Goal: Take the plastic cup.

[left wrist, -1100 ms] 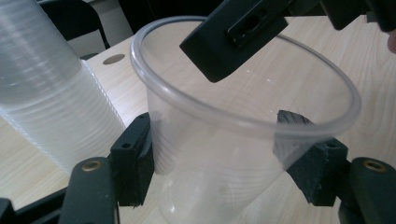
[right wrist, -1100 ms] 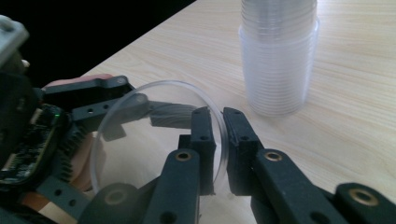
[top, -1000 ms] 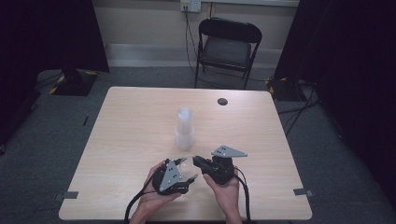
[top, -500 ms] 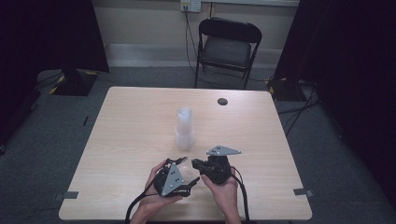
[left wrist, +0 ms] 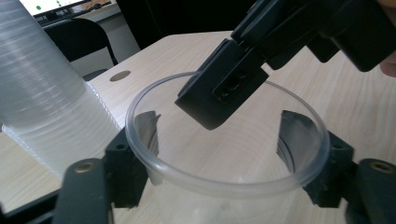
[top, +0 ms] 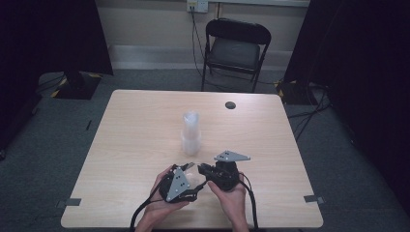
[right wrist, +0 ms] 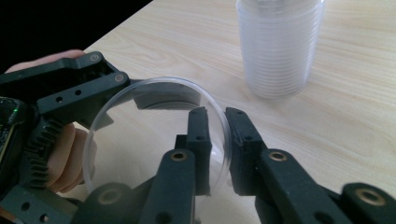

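Right gripper lower now — fingers opening astride cup rim.

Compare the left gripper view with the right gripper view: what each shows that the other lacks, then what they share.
Left gripper view: the left gripper clasps the clear cup from outside, its jaws having just been closing. Farther off are a dark round table grommet and a chair.

Right gripper view: the right gripper straddles the cup's rim, one jaw inside and one outside. Its jaws have just been opening. A hand shows beside the cup.

Both: the cup, the stack of cups and the wooden table.
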A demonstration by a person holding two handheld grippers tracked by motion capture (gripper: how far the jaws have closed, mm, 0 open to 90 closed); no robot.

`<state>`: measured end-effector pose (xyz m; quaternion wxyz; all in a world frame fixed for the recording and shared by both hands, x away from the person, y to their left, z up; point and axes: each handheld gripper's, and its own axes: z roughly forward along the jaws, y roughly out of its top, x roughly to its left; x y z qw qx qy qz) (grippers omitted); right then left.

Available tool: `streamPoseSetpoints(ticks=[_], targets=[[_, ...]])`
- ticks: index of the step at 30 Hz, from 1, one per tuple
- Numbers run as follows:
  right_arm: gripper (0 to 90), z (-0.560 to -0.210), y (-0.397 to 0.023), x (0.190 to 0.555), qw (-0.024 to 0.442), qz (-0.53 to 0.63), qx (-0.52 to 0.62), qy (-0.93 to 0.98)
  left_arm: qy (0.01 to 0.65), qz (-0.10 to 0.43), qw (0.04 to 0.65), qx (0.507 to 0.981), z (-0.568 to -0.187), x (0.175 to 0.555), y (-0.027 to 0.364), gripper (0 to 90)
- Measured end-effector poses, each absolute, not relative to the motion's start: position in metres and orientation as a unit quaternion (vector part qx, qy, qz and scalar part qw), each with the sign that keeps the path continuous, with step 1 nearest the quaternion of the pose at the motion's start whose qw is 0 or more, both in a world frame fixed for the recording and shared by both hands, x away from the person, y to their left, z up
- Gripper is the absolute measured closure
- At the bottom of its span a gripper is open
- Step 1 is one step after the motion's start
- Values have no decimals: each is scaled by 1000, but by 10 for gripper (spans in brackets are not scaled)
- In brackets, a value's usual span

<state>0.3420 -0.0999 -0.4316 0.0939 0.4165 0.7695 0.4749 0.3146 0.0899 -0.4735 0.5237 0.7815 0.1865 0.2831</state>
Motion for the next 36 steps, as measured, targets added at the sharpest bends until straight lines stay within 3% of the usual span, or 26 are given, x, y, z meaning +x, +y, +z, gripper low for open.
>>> streamPoseSetpoints(ticks=[36], targets=[[649, -416, -108, 338, 120, 539, 389, 737, 281, 236, 539, 758, -469, 328, 107, 290]])
